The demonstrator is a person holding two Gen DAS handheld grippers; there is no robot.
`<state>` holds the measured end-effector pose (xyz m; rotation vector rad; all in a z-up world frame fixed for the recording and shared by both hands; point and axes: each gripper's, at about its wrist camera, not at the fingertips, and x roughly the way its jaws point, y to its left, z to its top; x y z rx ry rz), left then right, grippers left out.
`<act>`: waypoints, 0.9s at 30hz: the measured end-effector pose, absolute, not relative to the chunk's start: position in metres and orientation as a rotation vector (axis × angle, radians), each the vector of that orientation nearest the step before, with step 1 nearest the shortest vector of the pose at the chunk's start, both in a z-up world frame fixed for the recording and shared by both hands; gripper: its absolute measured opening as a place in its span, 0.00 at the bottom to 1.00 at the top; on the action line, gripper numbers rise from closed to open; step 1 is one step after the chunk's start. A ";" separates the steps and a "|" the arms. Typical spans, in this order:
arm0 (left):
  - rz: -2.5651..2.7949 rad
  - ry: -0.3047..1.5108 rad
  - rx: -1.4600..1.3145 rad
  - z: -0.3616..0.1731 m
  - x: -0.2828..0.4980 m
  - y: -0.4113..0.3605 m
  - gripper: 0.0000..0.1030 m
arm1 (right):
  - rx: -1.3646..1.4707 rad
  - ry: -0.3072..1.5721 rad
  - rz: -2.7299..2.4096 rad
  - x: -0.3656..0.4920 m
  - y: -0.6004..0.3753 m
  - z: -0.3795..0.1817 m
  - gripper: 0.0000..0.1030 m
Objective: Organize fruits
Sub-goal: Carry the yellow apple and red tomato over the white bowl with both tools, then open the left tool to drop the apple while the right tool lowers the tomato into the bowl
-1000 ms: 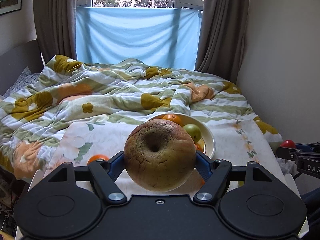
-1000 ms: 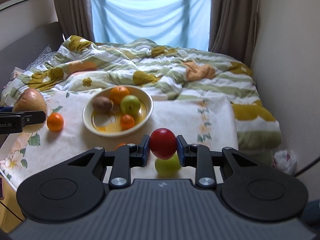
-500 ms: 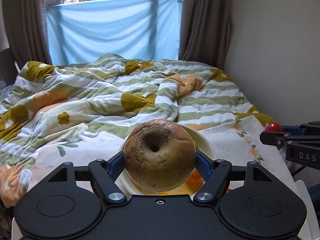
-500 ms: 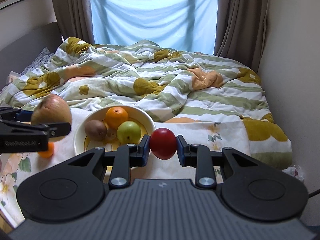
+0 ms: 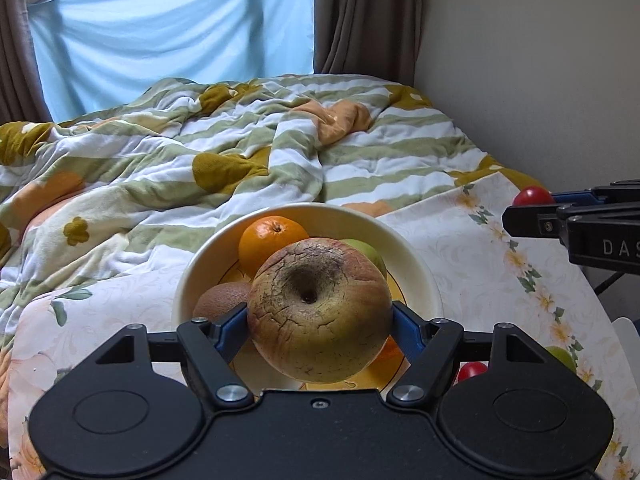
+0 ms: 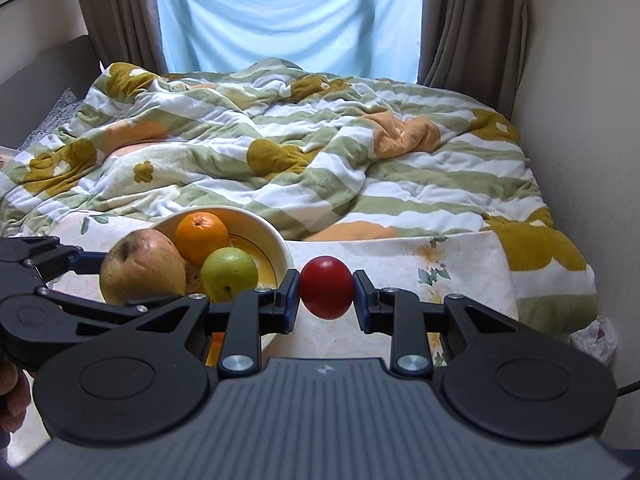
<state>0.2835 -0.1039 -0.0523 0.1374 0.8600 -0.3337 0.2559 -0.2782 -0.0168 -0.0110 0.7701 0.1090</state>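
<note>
Both grippers have travelled toward the cream ceramic bowl with a yellow inside (image 5: 416,256) since a second ago, and the big cracked, russet-skinned apple (image 5: 319,310) now hangs directly over it, where before it was short of the rim. That apple is clamped between the blue pads of the left gripper (image 5: 319,320), stem hollow facing the camera. Below it in the bowl lie an orange (image 5: 272,240), a green apple (image 6: 229,273) and a brown kiwi (image 5: 218,300). To the right, the right gripper (image 6: 326,294) is closed on a small, smooth red fruit (image 6: 326,293), held above the pale floral tablecloth (image 6: 460,268) just beside the bowl. Beyond lies a striped green-and-white duvet with mustard flowers (image 6: 320,160).
</note>
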 end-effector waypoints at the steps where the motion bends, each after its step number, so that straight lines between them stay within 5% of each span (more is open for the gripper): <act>1: -0.334 0.864 0.142 -0.054 0.284 -0.105 0.75 | -0.010 0.773 0.106 0.257 -0.278 -0.018 0.42; 23: -0.341 0.955 0.210 -0.078 0.276 -0.104 0.76 | 0.001 0.788 0.095 0.259 -0.275 -0.025 0.42; 27: -0.341 0.900 0.186 -0.067 0.267 -0.097 0.98 | -0.005 0.782 0.099 0.258 -0.273 -0.024 0.42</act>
